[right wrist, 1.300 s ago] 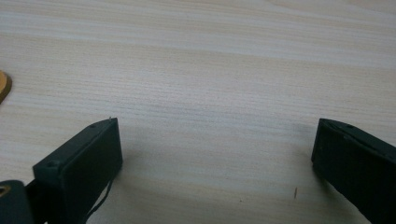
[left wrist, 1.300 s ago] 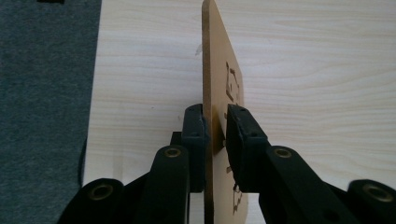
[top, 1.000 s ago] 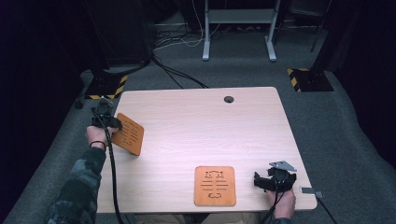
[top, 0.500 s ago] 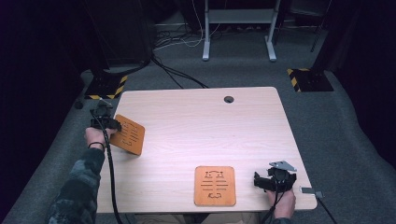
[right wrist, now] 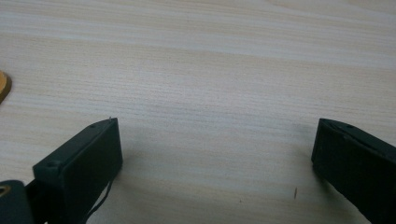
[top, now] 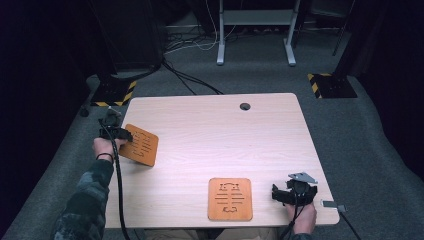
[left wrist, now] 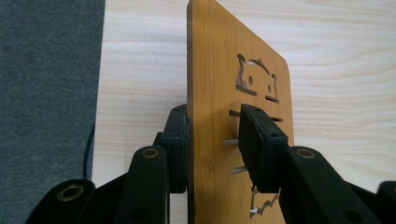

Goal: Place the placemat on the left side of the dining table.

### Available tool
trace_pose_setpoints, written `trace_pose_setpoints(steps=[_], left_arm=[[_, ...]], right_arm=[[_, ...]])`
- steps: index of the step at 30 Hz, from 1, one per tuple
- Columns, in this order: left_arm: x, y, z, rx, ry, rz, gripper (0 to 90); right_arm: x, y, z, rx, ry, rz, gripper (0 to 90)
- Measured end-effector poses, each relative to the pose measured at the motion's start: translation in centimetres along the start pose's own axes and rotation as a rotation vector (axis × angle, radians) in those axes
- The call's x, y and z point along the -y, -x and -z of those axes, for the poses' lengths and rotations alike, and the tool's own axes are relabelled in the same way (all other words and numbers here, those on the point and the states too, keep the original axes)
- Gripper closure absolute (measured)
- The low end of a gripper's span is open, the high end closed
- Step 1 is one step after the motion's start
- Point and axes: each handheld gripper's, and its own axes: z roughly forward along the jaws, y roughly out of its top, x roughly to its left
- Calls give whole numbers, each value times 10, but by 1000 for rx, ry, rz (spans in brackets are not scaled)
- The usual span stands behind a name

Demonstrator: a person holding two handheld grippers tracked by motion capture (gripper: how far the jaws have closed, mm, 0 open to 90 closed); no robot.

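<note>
Your right gripper (top: 280, 194) sits nearest you at the table's near right corner, your hand (top: 302, 218) behind it, grey three-cornered plate (top: 302, 177) on top. In the right gripper view its jaws stand wide apart over bare wood, nothing between them: released. Just beyond its jaws, toward the table's middle, lies a flat orange-brown wooden board with rounded corners and cut-out slots (top: 230, 198), flat on the top, near the gripper but not touching; a sliver of its rounded edge (right wrist: 3, 87) shows at the far left of the right gripper view.

Your left gripper (top: 115, 133) is farther up, at the table's left edge, your hand (top: 102, 147) and camouflage sleeve (top: 82, 202) trailing back from it, black cable (top: 119, 185) running down toward you. Between its jaws stands a second orange-brown slotted wooden board with animal-shaped cut-outs (left wrist: 219, 116), seen edge-on in the left gripper view. The left jaw lies against the board's plain face; the right jaw stands a little off the slotted face, a gap showing between pad and wood. These jaws have just been opening, so call it released with the board still between them. In the high view that board (top: 142, 146) extends from the gripper toward the table's middle, over the tabletop.

Beyond both, the pale wooden table (top: 210, 145) has a small dark round grommet hole (top: 244, 106) near its far edge
</note>
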Motion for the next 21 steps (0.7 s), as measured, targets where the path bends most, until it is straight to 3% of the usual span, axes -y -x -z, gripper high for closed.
trace_pose_setpoints(steps=[2,9,10,15,21], left_arm=[[1,-3,-1,12,-10,-16,642],[4,-6,-5,27,-18,14,626],[4,-8,-6,28,-12,-2,623],[7,-10,-10,32,-15,20,611],[7,-10,-11,33,-24,17,609]], right_arm=[[0,0,0,-1,2,2,10],[0,0,0,-1,0,0,10],[0,0,0,0,0,0,10],[0,0,0,0,0,-1,10],[0,0,0,0,0,-1,11]])
